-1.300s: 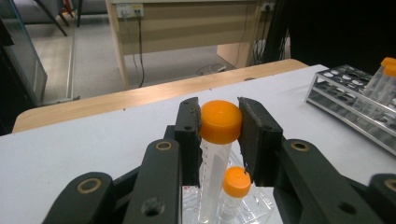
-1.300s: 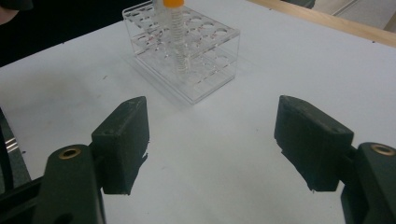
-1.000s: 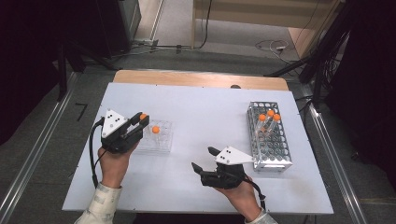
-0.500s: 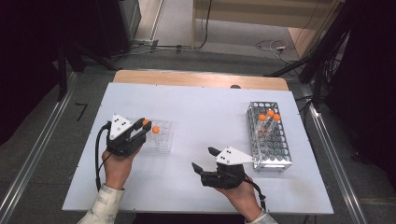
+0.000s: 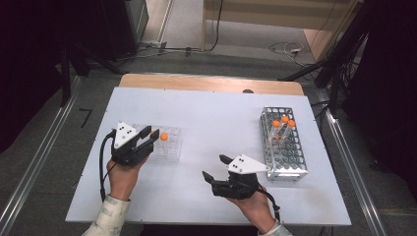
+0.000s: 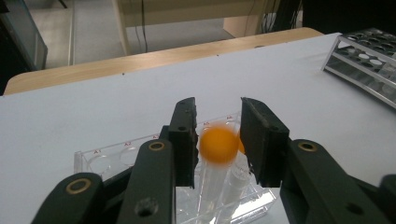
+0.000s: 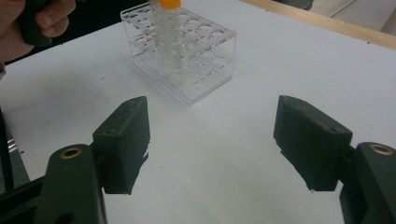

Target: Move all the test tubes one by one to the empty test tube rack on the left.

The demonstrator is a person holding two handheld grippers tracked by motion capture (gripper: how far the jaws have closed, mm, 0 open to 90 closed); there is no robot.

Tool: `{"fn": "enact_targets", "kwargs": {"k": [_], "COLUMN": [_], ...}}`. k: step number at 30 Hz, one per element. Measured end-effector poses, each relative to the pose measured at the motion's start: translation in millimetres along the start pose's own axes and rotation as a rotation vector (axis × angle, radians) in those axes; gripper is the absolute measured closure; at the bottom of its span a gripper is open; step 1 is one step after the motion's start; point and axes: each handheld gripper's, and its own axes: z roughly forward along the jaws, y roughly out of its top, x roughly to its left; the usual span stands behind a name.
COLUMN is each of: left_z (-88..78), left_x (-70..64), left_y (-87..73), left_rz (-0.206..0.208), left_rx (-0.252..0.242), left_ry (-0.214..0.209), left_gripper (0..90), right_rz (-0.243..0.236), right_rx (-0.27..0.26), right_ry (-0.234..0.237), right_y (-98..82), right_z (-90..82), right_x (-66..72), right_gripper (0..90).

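Observation:
A clear tube with an orange cap [image 5: 163, 136] stands upright in a clear plastic rack [image 5: 169, 147] on the white table's left side. My left gripper [image 5: 151, 132] is just left of it. In the left gripper view the cap [image 6: 218, 144] sits between the jaws of the left gripper [image 6: 218, 105], which have just been opening; a thin gap shows beside the cap. My right gripper [image 5: 215, 166] rests near the front edge, open and empty. From the right gripper [image 7: 212, 116] the tube [image 7: 169, 28] and the clear rack [image 7: 205, 79] lie ahead.
A metal wire rack [image 5: 285, 162] stands at the right, with orange-capped tubes [image 5: 284, 122] at its far end; its edge shows as the metal rack [image 6: 369, 60]. A wooden strip [image 5: 211, 83] borders the table's far edge.
The left gripper has eased back slightly from the tube, and its jaws have parted from the cap. The tube stays upright in the clear rack. The right hand has not moved.

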Motion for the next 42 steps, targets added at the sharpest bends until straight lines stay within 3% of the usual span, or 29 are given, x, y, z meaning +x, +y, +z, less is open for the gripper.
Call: {"fn": "enact_targets", "kwargs": {"k": [11,14,19,22,31,42], "left_z": [-7.4,-10.1,-10.4,-10.6,-13.1,-17.9], "left_x": [4.9,6.3,10.5,12.6,14.5,17.8], "left_y": [3.3,4.6,5.6,5.4,5.2,6.4], "left_rz": [-0.034,-0.047,-0.084,-0.091,-0.098,-0.116], "left_rx": [-0.022,-0.029,-0.017,-0.013,-0.019,-0.038], "left_ry": [-0.02,-0.023,-0.003,0.011,0.02,0.017], "left_gripper": [58.9,50.5,27.4,20.5,20.2,18.7], "right_rz": [0.001,0.005,0.016,0.032,0.095,0.122], "right_rx": [-0.002,-0.006,-0.017,-0.027,-0.051,-0.062], "right_ry": [-0.006,-0.011,-0.039,-0.061,-0.174,-0.326], "right_y": [0.2,0.7,2.2,3.2,2.8,-1.7], "right_z": [-0.9,-2.0,-6.9,-11.0,-28.0,-50.5], "right_x": [-0.9,-2.8,-12.2,-20.8,-59.8,-110.6], "right_gripper": [25.6,25.6,25.6,25.5,25.4,24.5]}}
